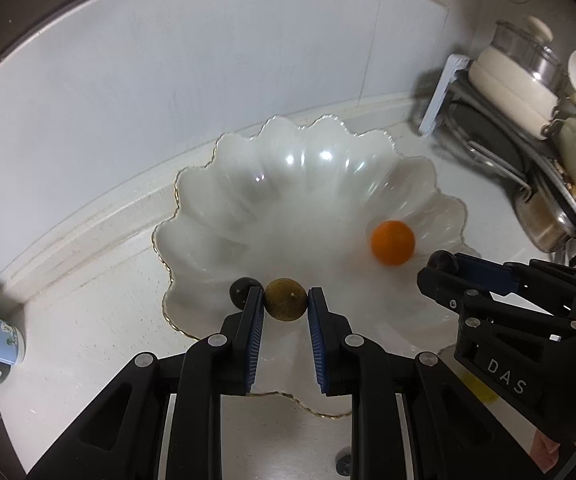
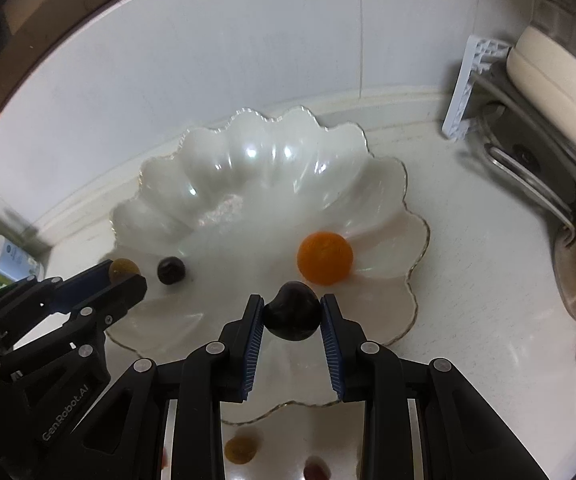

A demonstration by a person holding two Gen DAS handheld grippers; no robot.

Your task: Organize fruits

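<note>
A brown longan point(image 1: 286, 300) is clamped by the left gripper point(image 1: 286, 302) over the scalloped bowl's point(image 1: 288, 152) near-left rim; a dark plum point(image 2: 293, 312) is clamped by the right gripper point(image 2: 292, 312) at the near edge. Release is called for next.

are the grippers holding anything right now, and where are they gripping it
Left gripper pinches a brownish round fruit across its sides; right gripper pinches a dark round fruit across its sides. Both are over the white bowl.
</note>
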